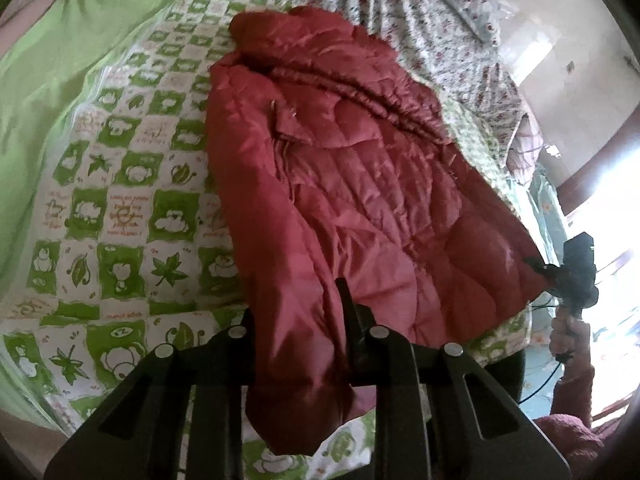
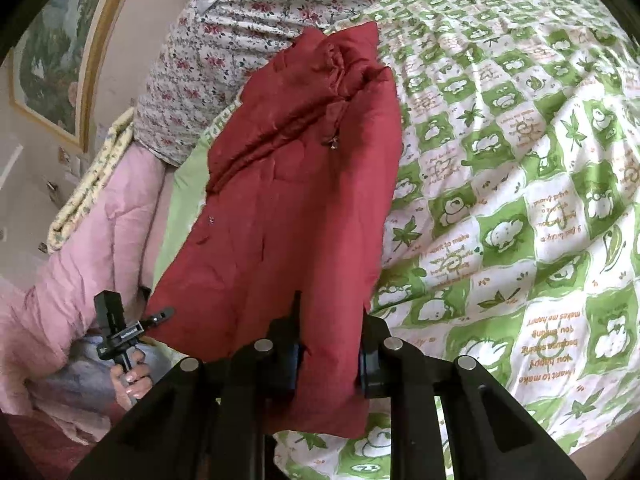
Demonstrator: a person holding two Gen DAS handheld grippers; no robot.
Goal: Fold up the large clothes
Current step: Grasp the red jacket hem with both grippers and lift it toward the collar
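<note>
A red quilted puffer jacket point(image 1: 340, 168) lies on the bed, collar at the far end; it also shows in the right wrist view point(image 2: 296, 184). My left gripper point(image 1: 300, 320) is shut on the jacket's near hem corner, fabric bunched between the fingers and hanging below them. My right gripper point(image 2: 328, 344) is shut on the other hem corner. In the left wrist view the right gripper point(image 1: 538, 266) pinches the jacket's right corner. In the right wrist view the left gripper point(image 2: 160, 316) pinches the left corner. The hem is stretched between them.
The bed carries a green-and-white checked quilt point(image 1: 120, 208) point(image 2: 520, 200). A floral sheet point(image 1: 420, 20) lies bunched at the head. A pink duvet point(image 2: 80, 264) lies beside the bed. A framed picture point(image 2: 52, 64) hangs on the wall.
</note>
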